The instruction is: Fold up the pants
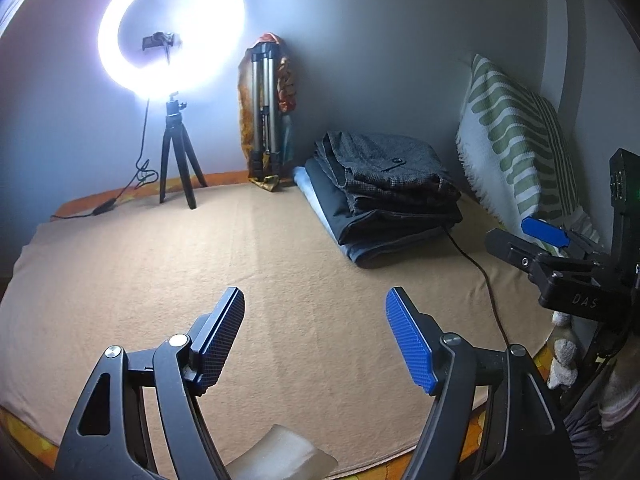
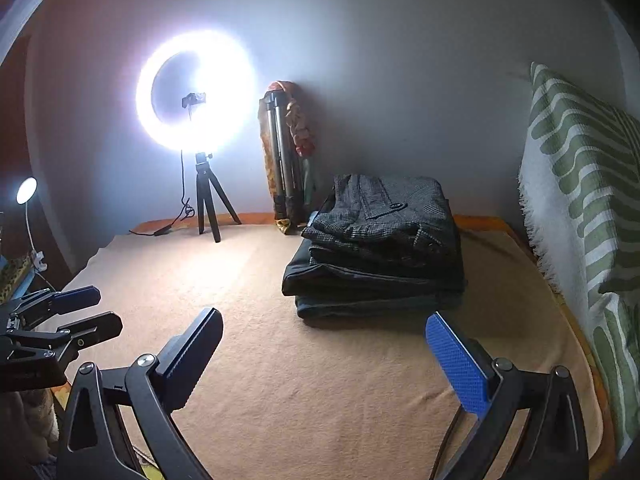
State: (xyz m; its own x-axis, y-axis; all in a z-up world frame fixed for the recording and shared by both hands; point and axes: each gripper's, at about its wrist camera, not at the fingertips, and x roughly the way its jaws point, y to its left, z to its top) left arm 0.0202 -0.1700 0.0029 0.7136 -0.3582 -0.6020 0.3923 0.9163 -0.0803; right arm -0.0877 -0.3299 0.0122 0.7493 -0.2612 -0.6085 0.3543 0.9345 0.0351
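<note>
A stack of folded pants lies at the back right of the tan blanket; a grey checked pair is on top, with dark and light blue pairs under it. The stack also shows in the right wrist view. My left gripper is open and empty, held above the blanket's front part. My right gripper is open and empty, in front of the stack. The right gripper also shows at the right edge of the left wrist view, and the left gripper at the left edge of the right wrist view.
A lit ring light on a small tripod stands at the back left, its cable on the blanket. A folded tripod leans on the wall. A green-striped pillow stands at the right. A black cable runs beside the stack.
</note>
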